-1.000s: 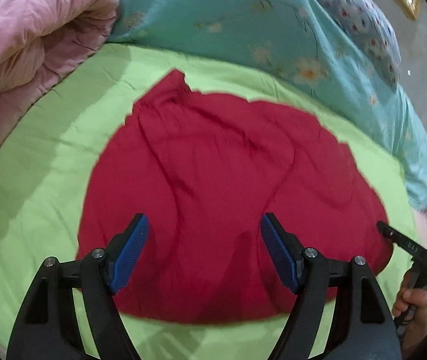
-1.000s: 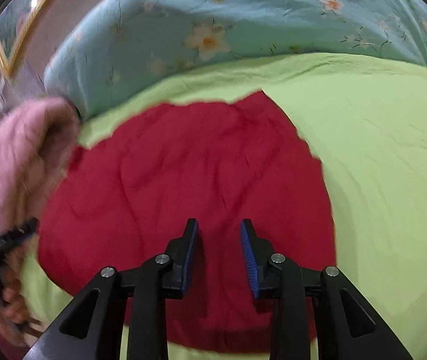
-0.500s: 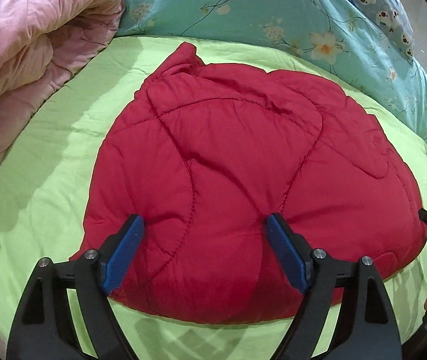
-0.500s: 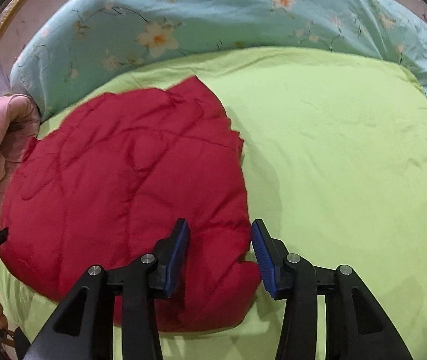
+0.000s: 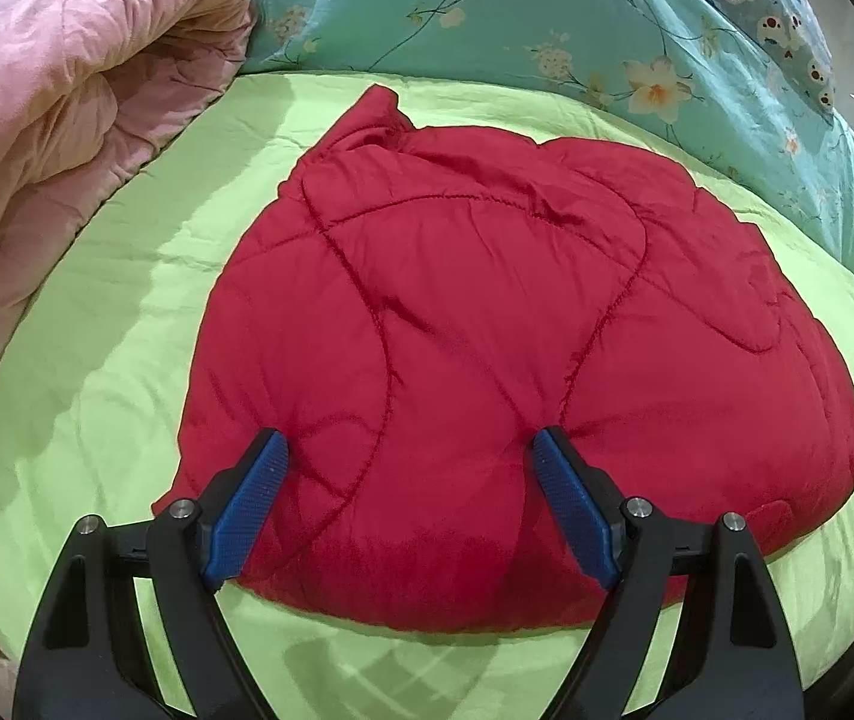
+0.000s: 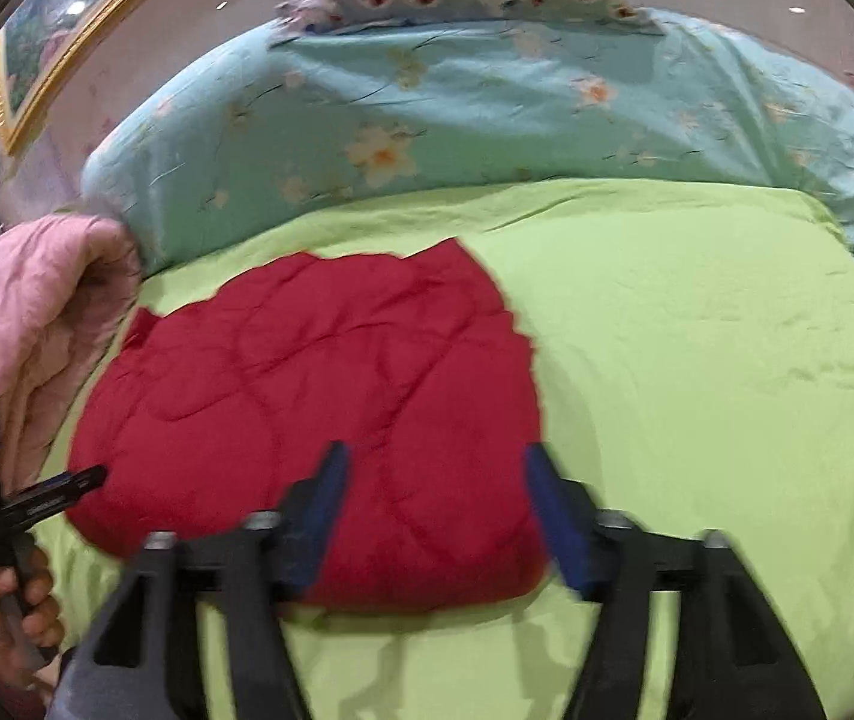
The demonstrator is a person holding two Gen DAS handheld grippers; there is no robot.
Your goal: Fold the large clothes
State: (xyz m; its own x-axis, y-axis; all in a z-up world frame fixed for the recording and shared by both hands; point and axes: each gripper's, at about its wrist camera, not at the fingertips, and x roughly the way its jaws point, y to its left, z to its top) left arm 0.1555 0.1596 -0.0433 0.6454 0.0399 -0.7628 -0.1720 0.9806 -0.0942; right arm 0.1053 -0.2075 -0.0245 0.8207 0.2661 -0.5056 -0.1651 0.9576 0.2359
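The right gripper [image 6: 433, 468] has drawn back, jaws just opening wide off the red quilted garment [image 5: 487, 348]; left gripper [image 5: 409, 450] gapes empty

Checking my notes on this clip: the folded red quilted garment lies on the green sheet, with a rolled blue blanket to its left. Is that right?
Not quite. The rolled blanket left of the red quilted garment is pink, not blue, as the left wrist view shows. The garment does lie folded on the green sheet.
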